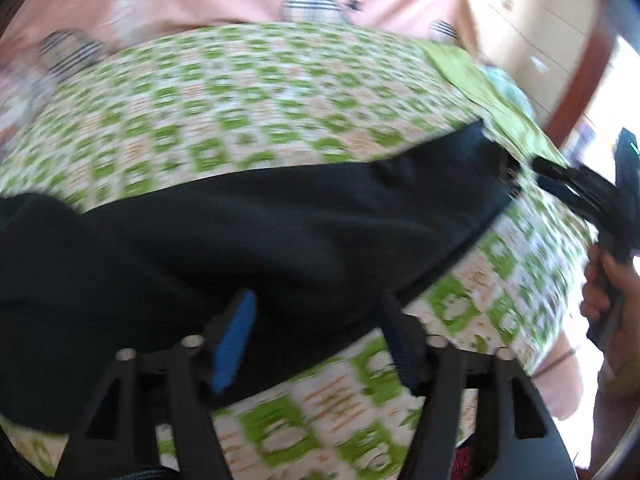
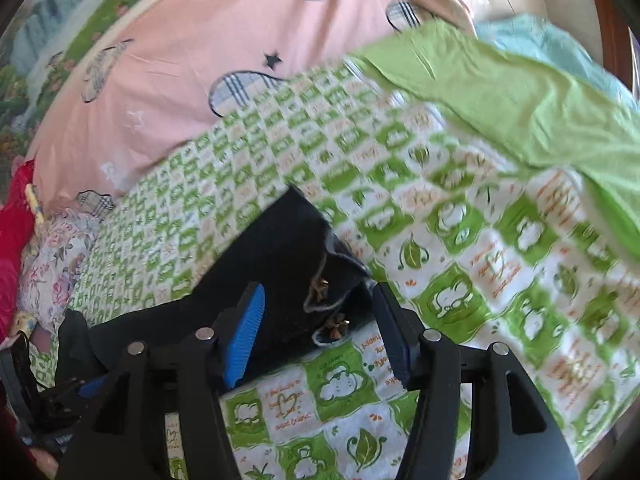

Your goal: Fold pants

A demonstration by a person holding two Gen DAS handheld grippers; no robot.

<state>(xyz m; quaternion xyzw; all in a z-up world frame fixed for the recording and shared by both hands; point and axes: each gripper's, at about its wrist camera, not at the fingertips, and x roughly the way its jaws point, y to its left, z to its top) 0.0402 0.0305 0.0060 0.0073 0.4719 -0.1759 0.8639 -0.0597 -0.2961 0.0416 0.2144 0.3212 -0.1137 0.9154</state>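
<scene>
Pants (image 1: 248,240): black, lying on green-check sheet (image 2: 460,240).
Left tongs (image 1: 316,344) & right tongs (image 2: 318,332): released, cloth btwn pads.
Tip: you smooth the fold before regripping.

left hand-held gripper (image 1: 316,336): jaws apart | black pants (image 1: 248,240) (blurred) on green-checked blanket (image 1: 248,96)

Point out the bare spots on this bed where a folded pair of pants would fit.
Most room: the green checked sheet between the black pants and the plain green cloth. Also free is the pink sheet beyond the checked one. Crowded: the left edge, with a floral cloth and a red one.
</scene>
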